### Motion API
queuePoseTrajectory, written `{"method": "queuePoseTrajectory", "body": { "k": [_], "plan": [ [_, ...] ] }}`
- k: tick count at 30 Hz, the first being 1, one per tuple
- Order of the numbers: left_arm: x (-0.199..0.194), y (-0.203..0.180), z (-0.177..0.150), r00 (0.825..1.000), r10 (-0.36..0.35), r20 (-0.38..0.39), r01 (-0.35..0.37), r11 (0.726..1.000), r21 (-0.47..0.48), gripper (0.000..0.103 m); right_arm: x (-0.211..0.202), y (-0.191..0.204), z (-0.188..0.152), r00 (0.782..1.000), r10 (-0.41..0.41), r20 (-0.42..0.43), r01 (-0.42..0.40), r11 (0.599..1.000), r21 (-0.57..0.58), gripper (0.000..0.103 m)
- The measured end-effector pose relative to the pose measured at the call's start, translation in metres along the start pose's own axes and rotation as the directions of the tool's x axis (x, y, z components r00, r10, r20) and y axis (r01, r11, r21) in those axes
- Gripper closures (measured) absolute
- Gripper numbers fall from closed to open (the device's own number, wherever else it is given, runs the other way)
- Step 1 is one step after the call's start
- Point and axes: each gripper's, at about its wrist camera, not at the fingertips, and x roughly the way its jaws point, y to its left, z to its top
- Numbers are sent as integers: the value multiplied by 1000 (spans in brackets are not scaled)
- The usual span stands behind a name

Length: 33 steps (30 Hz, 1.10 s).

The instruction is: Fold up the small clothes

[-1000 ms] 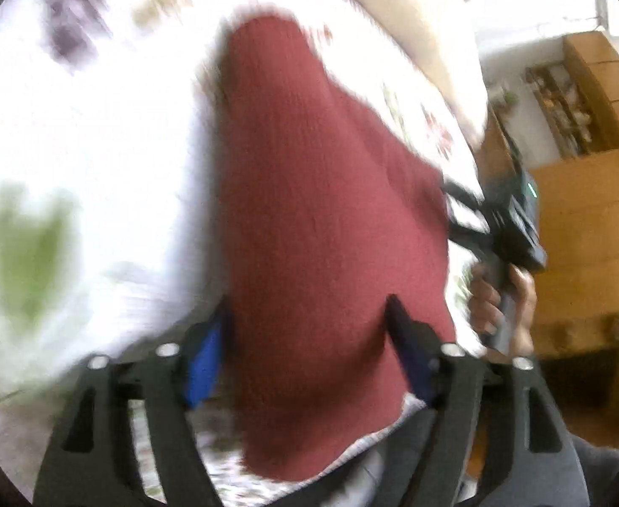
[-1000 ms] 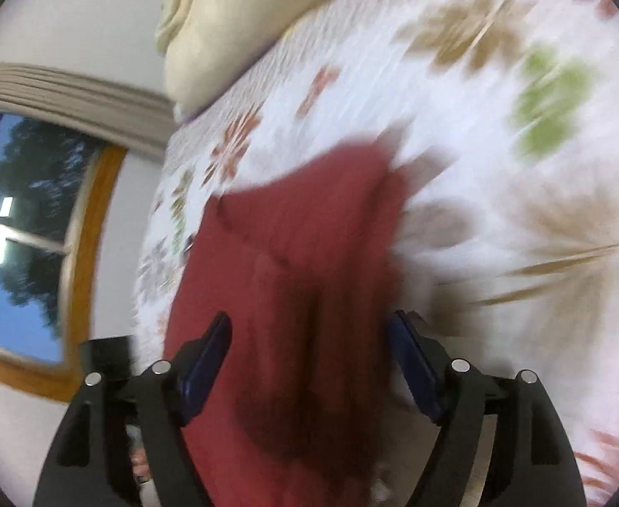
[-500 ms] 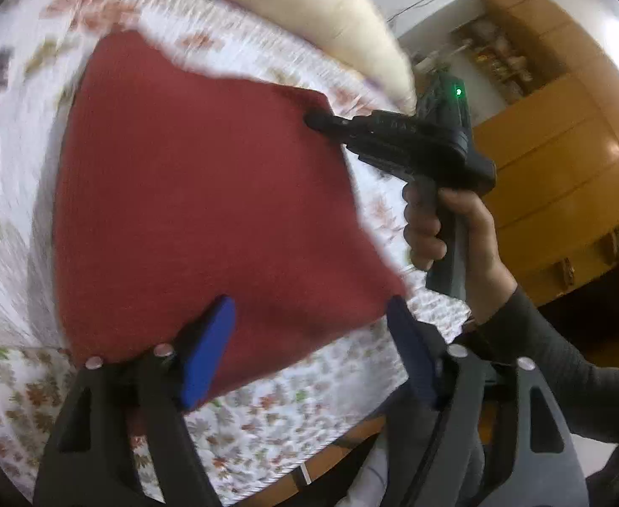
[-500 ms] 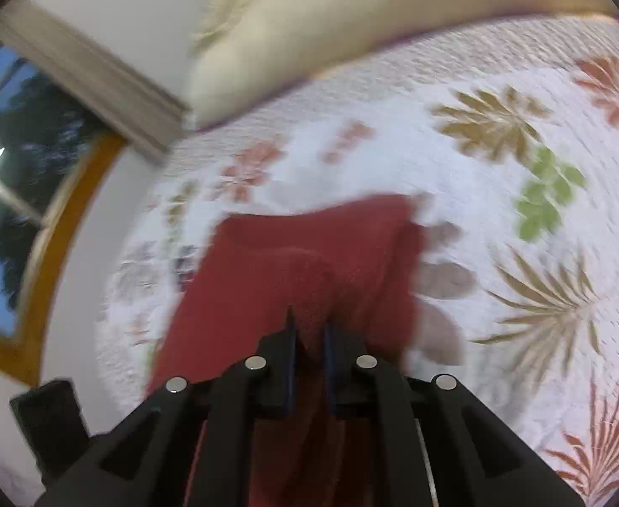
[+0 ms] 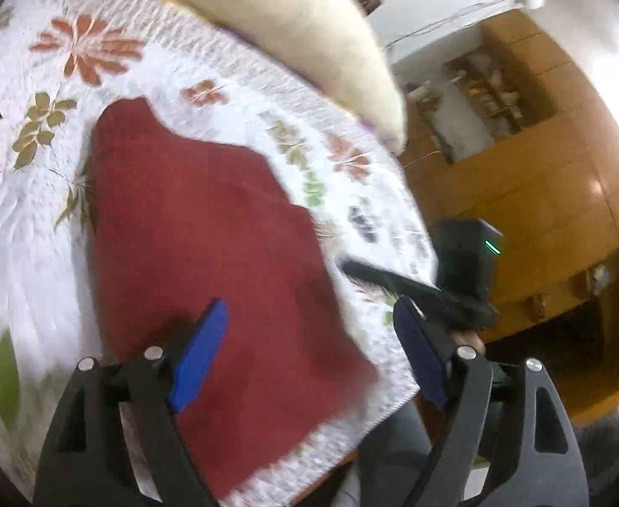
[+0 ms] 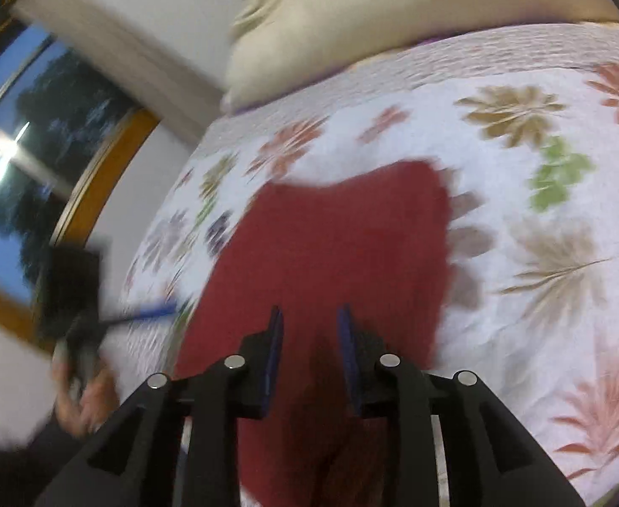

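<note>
A dark red knitted garment (image 5: 191, 253) lies flat on the floral bedspread (image 5: 26, 262), near the bed's front edge. My left gripper (image 5: 309, 350) hovers over its near end, open wide, its blue pads (image 5: 199, 355) holding nothing. In the right wrist view the same garment (image 6: 330, 253) spreads ahead of my right gripper (image 6: 309, 350), whose pads stand a little apart above the cloth. The right tool's black body (image 5: 465, 262) shows beyond the garment's right edge. The left tool's blue finger (image 6: 148, 312) shows blurred at the left, held by a hand (image 6: 81, 388).
A cream pillow (image 5: 309, 34) lies at the head of the bed, also the pillow (image 6: 394, 12) in the right view. Wooden cabinets (image 5: 541, 211) stand past the bed's edge (image 5: 372, 418). A window (image 6: 34, 148) with a wooden frame is on the far wall.
My right gripper, shut half a second ago, now has its pads apart. The left gripper stays open and has drawn back. The garment has gone from lifted and blurred to lying flat.
</note>
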Motion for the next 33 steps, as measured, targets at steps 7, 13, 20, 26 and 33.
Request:
{"method": "queuePoseTrajectory", "body": {
  "k": [7,13,20,26,33],
  "plan": [
    [14,27,8,998,37,-55,-40,997,-62,35,15,-38,-6,997,-31,-70,35,998,61,99],
    [-5,-10,-36,999,-27,-34,28,999,44,33,-4,-9,-43,987,78,-140,-81,997,-19,102],
    [0,2,-52,998,29,-50,-27,999,29,42,-15,-4,-65,993,46,-105,-47,999,-12,99],
    [-1,-21,-88,996,45,-82,-36,994,103,37,-25,12,-89,990,11,-140,-19,998,-58,102],
    [5,1,-105,995,29,-96,-29,1000,1,41,-24,13,-95,991,-28,-129,21,998,-52,100]
  ]
}}
